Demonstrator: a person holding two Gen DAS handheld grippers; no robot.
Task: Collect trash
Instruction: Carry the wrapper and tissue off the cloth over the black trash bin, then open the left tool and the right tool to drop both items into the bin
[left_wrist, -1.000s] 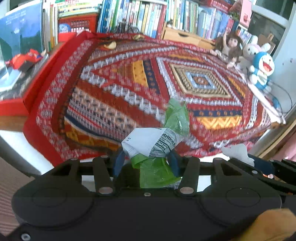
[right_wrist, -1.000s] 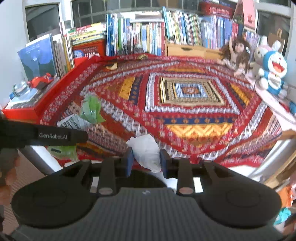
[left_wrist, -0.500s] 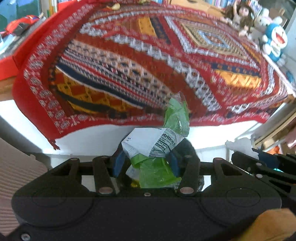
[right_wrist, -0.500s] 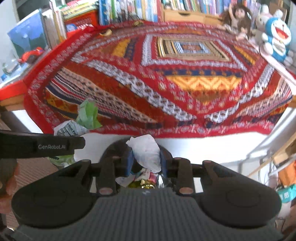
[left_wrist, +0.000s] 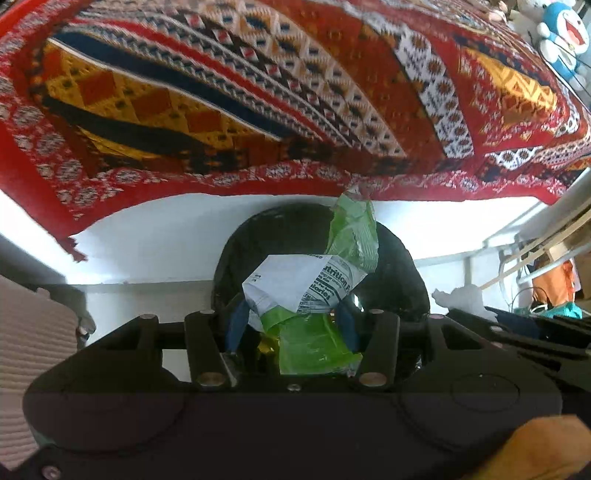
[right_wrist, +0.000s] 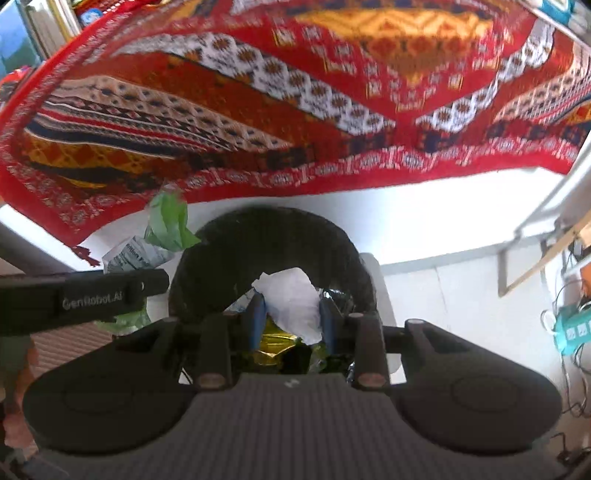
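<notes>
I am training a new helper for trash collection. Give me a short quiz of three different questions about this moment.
1. What does the left tool hold? A: a book. B: a green and white wrapper. C: a toy.
2. True or false: the open black bin is right in front of both tools.
3. Fill in: the right tool has a crumpled white ___ between its pads.

Key: 1 B. 2 true. 3 tissue; the right tool's jaws have just been opening, with the tissue between them.
</notes>
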